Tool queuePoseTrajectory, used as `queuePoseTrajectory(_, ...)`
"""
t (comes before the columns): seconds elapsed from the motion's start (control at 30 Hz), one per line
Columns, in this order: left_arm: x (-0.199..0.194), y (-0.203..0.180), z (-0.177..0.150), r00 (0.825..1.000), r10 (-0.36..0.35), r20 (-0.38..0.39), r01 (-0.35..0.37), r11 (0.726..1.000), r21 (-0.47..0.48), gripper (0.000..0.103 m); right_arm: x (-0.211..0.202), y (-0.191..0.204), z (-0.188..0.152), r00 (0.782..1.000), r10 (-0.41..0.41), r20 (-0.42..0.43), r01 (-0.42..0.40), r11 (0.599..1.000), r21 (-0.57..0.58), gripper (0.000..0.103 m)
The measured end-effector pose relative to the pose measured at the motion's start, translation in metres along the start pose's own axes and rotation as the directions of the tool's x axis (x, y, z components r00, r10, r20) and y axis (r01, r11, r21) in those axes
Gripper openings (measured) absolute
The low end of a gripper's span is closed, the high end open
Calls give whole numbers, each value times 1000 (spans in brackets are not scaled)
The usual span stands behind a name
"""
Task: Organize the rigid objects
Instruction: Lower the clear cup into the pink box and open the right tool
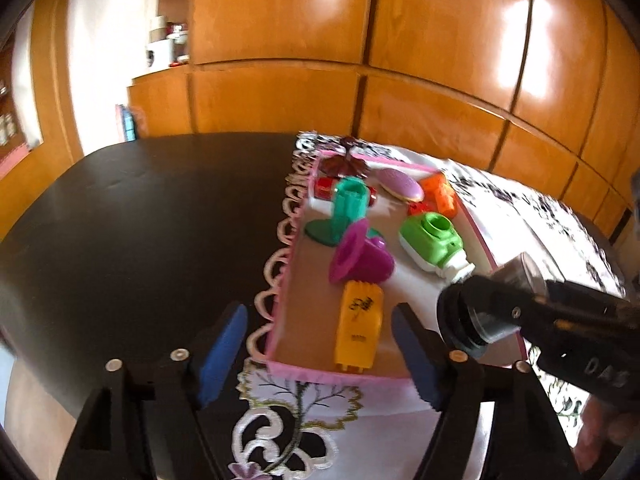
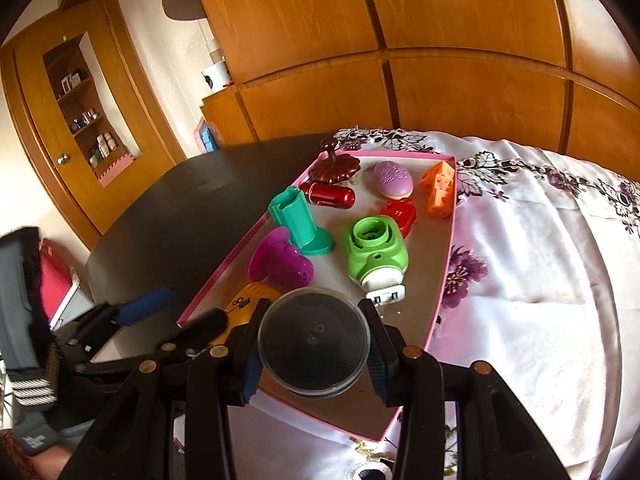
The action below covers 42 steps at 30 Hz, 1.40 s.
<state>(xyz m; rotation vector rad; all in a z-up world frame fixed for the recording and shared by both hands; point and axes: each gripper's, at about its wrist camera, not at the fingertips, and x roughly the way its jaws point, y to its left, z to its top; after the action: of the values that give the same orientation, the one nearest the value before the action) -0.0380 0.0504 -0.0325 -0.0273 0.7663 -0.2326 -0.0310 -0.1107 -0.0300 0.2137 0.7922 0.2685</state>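
Observation:
A pink-rimmed tray (image 1: 282, 312) (image 2: 442, 280) lies on a flowered cloth and holds several small plastic items. A yellow ribbed piece (image 1: 358, 326) lies at its near end. Behind it are a magenta cup on its side (image 1: 360, 262), a teal stand (image 2: 298, 220) and a green plug-in device (image 2: 374, 252). My left gripper (image 1: 320, 320) is open, its blue pads apart on either side of the tray's near corner and touching nothing. My right gripper (image 2: 313, 308) is shut on a round dark jar with a clear lid (image 2: 314, 340) (image 1: 480, 320), held above the tray's near end.
At the tray's far end lie a red cylinder (image 2: 328, 196), a brown flower-shaped piece (image 2: 336, 168), a purple oval (image 2: 394, 180), an orange block (image 2: 440, 190) and a small red piece (image 2: 398, 214). The dark table (image 1: 140, 220) stretches left. Wooden cabinets stand behind.

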Motion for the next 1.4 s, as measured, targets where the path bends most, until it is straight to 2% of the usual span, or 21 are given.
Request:
queuePoseTrajectory(0.2, -5, 15, 3, 1000, 28, 3, -28, 998, -62, 82, 12, 1, 1, 999, -26, -33, 25, 1000, -18, 43)
queuePoseTrajectory(0.5, -10, 19, 0, 997, 73, 22, -72, 996, -47, 85, 14, 3, 6, 998, -39, -54, 37, 999, -28, 43)
queuePoseTrajectory(0.6, -13, 19, 0, 995, 90, 30, -89, 995, -48, 90, 20, 9, 8, 996, -50, -80, 46, 997, -54, 43)
queuePoseTrajectory(0.73, -19, 23, 2, 992, 113, 52, -110, 992, -67, 95, 32, 15, 12, 990, -81, -116, 71, 994, -83, 43)
queuePoseTrajectory(0.93, -24, 24, 3, 981, 185, 64, -180, 981, -76, 103, 41, 18, 13, 978, -153, -144, 136, 983, -121, 43)
queuePoseTrajectory(1.03, -27, 25, 4, 982, 172, 76, -166, 982, -86, 103, 38, 14, 12, 976, -142, -166, 126, 987, -102, 43)
queuePoseTrajectory(1.13, -27, 23, 4, 981, 177, 74, -171, 982, -84, 103, 26, 12, 10, 982, -125, -141, 113, 989, -92, 45)
queuePoseTrajectory(1.3, -22, 22, 3, 984, 173, 42, -169, 982, -88, 103, 10, 8, 3, 989, -62, -132, 54, 996, -67, 46)
queuePoseTrajectory(1.4, -20, 22, 3, 984, 178, 28, -174, 980, -94, 103, 11, 9, 0, 990, -65, -127, 55, 995, -84, 45)
